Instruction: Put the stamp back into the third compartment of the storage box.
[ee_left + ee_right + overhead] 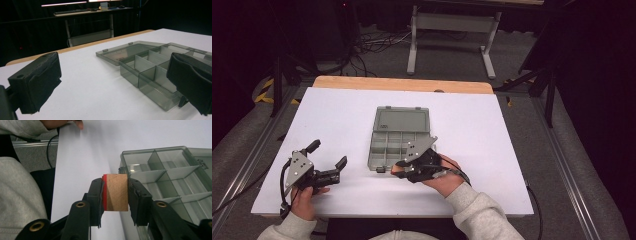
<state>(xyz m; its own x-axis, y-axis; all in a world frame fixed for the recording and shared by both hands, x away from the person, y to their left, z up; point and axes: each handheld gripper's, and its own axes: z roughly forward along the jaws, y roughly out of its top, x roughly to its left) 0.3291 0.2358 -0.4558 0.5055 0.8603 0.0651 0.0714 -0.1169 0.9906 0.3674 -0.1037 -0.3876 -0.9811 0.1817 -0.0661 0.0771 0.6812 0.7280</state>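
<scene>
- The right tongs [115, 195] are clamped on a small wooden block [116, 192] with a red face, held at the near left corner of the compartment box [389, 142].
- The grey translucent box lies open mid-bench [337, 120], its lid [402, 120] flat behind it.
- The left tongs [330, 156] gape wide and empty, resting near the bench's front left, well apart from the box.

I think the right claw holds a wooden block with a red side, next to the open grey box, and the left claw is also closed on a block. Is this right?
Not quite. The left claw is open and holds nothing, as the left gripper view shows: its jaws stand wide apart. The rest is right: the right claw holds a wooden block with a red side, next to the open grey box.
</scene>
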